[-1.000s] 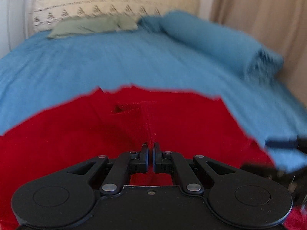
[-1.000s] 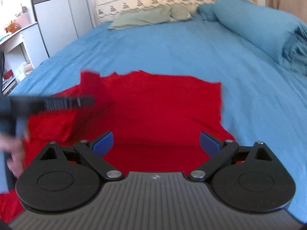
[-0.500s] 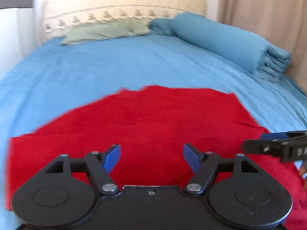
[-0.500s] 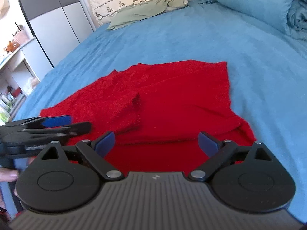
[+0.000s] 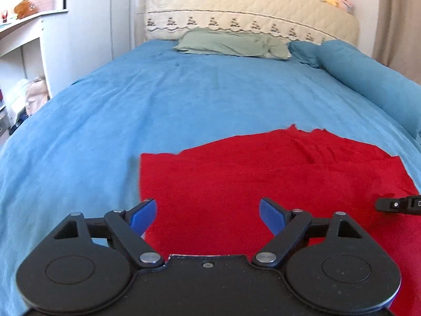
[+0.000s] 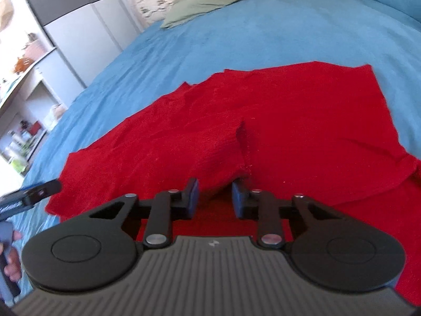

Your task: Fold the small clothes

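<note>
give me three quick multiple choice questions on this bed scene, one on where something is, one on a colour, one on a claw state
1. Where is the green pillow?
A. at the head of the bed, by the headboard
B. on top of the red garment
C. on the floor

2. What colour is the garment being folded?
A. white
B. red
C. yellow

3. How does the left claw stand?
A. clamped on the pillow
B. shut on the sheet
C. open, holding nothing

Answers:
1 A, it lies against the cream headboard, far beyond the garment.
2 B, it is bright red on the blue sheet.
3 C, its blue pads are wide apart over the cloth, with nothing between them.
</note>
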The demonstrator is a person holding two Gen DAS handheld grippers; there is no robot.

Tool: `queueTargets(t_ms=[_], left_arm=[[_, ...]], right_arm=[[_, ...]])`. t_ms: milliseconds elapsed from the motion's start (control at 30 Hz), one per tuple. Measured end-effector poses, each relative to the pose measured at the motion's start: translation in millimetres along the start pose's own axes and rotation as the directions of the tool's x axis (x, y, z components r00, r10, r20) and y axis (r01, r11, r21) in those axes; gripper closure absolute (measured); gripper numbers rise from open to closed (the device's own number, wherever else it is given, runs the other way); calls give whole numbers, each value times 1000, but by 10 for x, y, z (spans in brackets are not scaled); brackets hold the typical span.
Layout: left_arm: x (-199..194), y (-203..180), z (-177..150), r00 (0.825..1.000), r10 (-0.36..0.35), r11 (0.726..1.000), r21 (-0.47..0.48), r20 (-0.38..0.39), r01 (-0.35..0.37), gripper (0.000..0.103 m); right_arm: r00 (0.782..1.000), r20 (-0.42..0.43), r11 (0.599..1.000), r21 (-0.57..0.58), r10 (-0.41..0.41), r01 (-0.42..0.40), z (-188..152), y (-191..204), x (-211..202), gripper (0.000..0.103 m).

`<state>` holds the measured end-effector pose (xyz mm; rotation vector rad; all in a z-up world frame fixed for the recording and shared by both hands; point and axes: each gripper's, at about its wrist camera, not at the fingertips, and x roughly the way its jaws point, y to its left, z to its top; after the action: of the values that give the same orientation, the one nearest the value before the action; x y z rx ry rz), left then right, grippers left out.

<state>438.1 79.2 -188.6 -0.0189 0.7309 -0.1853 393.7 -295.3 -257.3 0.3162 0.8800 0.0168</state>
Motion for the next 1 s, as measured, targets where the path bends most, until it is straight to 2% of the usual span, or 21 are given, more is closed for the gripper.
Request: queueTargets(t_ms=[100, 133, 233, 367, 467, 567, 633, 700, 800, 933, 1000], left_arm=[[-12, 98, -36, 1000, 7, 1000, -22, -3, -7, 14], [-22, 131, -52, 1000, 8, 999, -32, -5, -8, 14], [-90, 216, -141, 1000, 13, 999, -49, -9, -14, 14], [-147, 251, -176, 1000, 11, 998, -60, -9, -11, 14], [-189, 221, -204, 1000, 3, 998, -56, -8, -3, 14], [-178, 183, -223, 1000, -11, 999, -47, -5, 11, 14], [-146, 142, -234, 1000, -6, 999, -44, -12, 5, 14], [-110, 116, -239, 1000, -10, 999, -50, -20, 9, 14], [-89, 76, -227, 1000, -15, 999, -52, -22, 14, 14], [-76, 29, -212, 999, -21, 999, -27, -23, 21, 14], [-68, 14, -218, 999, -24, 1000, -12, -23, 24, 14]], right_arm=[[999, -1, 998, 55, -34, 34, 15, -19, 30, 74], [999, 1, 997, 60, -41, 41, 15, -16, 34, 83], [998, 33, 999, 26, -47, 46, 45, 51, -3, 83], [990, 140, 998, -66, -12, 21, 286, 229, -225, 84], [971, 241, 994, -101, -13, 38, 526, 218, -468, 84], [947, 312, 987, -116, -72, 113, 656, 43, -650, 84], [949, 295, 983, -101, -115, 151, 652, -121, -645, 84], [960, 238, 981, -90, -148, 174, 577, -277, -546, 84], [966, 185, 971, -124, -181, 206, 440, -343, -385, 83], [953, 219, 967, -98, -209, 235, 363, -384, -388, 83], [940, 273, 967, -93, -203, 235, 384, -401, -495, 83]])
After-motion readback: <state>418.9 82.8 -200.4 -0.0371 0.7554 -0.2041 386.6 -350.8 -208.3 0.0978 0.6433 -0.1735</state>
